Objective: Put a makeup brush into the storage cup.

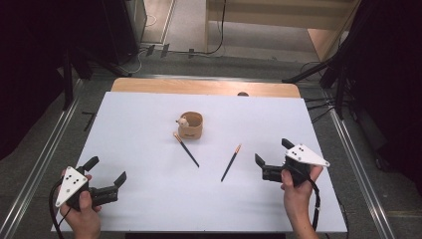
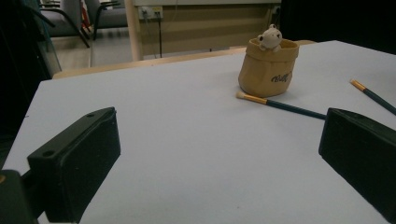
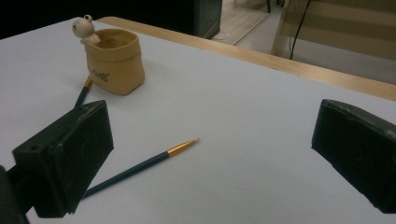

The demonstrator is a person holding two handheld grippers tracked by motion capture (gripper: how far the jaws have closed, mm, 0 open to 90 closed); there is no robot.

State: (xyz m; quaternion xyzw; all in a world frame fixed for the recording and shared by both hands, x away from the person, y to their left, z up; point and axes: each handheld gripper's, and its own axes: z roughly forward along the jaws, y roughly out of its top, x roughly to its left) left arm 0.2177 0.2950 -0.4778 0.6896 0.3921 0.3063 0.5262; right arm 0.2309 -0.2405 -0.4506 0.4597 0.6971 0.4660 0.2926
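High view | L gripper (image 1: 106, 171) wide | R gripper (image 1: 272, 152) wide, near brush (image 1: 231, 163)

two brushes (image 1: 186, 149) before pot (image 1: 191, 125)

light: even, from overhead, white table (image 1: 149, 149) bright without glare | surround: dark at 9 and 3 o'clock in high view | shadows: faint, soft under pot (image 1: 191, 125) and brushes (image 1: 185, 149) | focus: both gripper views soft, near jaws blurred | noise: slight grain
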